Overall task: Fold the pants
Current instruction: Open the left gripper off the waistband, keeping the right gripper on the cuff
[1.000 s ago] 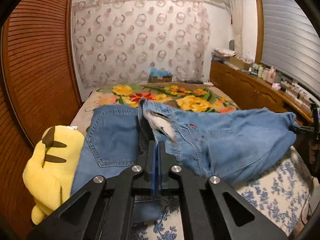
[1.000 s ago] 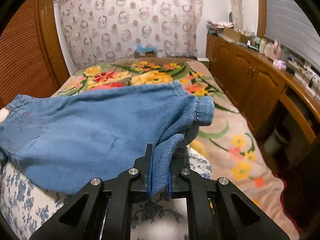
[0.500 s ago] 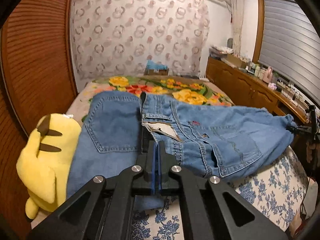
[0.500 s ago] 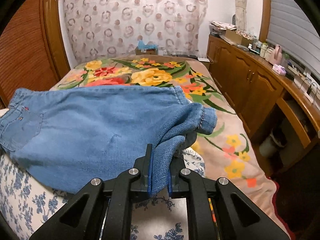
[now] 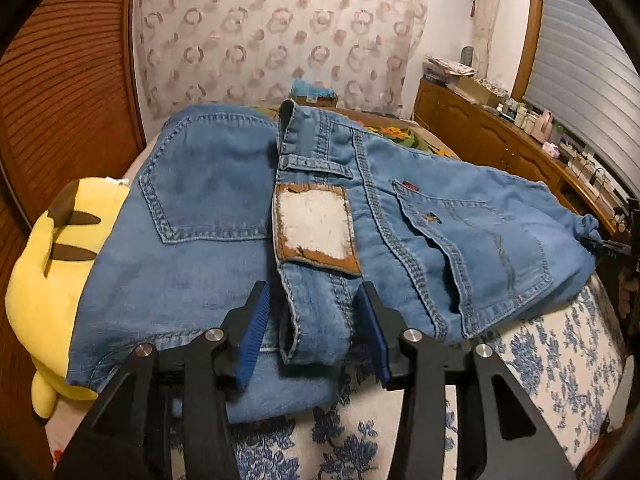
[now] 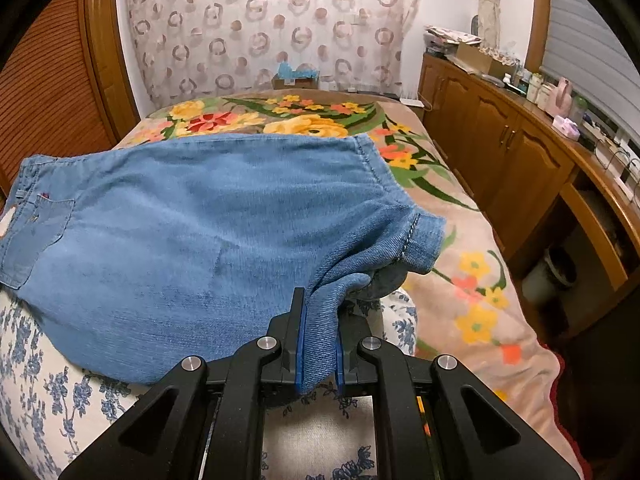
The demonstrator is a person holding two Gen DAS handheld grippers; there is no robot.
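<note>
Pants (image 5: 224, 216) lie lengthwise-folded on the bed (image 6: 472, 280), mid frame: left gripper (image 5: 316, 332) jaws opening, waistband loose between them, right gripper (image 6: 319, 344) pinching the hems; cross folds look undone.

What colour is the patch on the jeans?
The patch is white with a brown edge, clearest in the left wrist view.

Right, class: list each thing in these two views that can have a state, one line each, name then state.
jeans: folded over, lying on the bed, waistband end between the left pads, hem end pinched
left gripper: jaws opening, pads clear of the waistband
right gripper: shut on the hem of the jeans
yellow plush toy: lying at the jeans' left edge, partly under them
cabinet doors: closed
</note>
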